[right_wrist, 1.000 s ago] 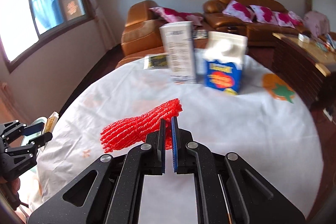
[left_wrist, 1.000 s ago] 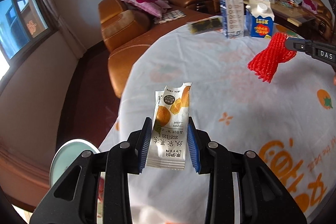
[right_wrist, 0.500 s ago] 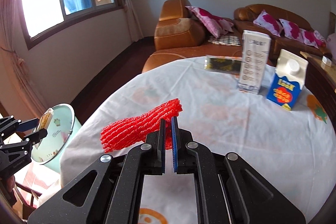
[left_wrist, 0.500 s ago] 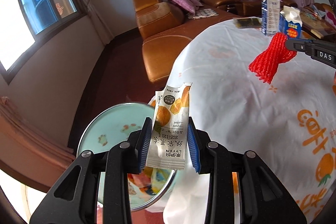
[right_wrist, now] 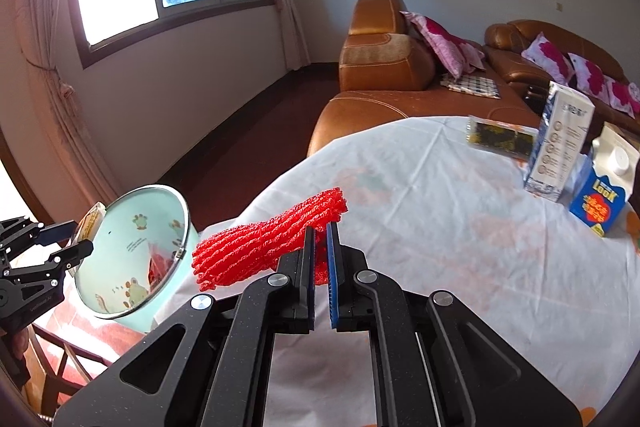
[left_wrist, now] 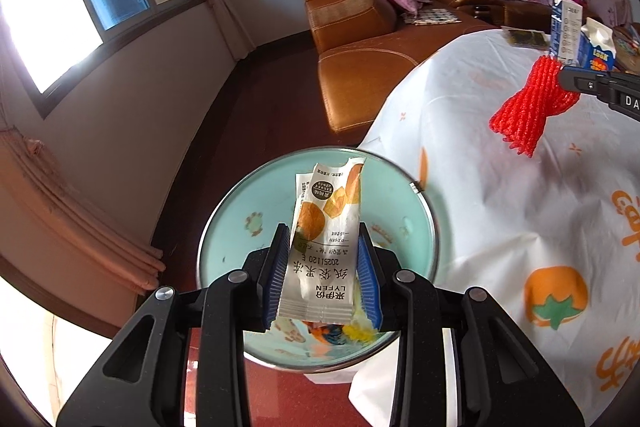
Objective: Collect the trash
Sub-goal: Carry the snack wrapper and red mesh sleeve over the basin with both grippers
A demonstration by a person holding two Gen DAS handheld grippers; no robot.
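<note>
Left wrist: L gripper (left_wrist: 323, 259) clamps wrapper (left_wrist: 325, 247) over bin (left_wrist: 224, 223) | R gripper (right_wrist: 321, 243) pinches red net (right_wrist: 264, 247) | step: drop-off | next: release wrapper, then net.

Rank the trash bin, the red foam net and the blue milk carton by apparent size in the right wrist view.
1. red foam net, though it sits nearest the camera
2. trash bin, looking nearly as large, so this order is unsure
3. blue milk carton, farthest away
</note>
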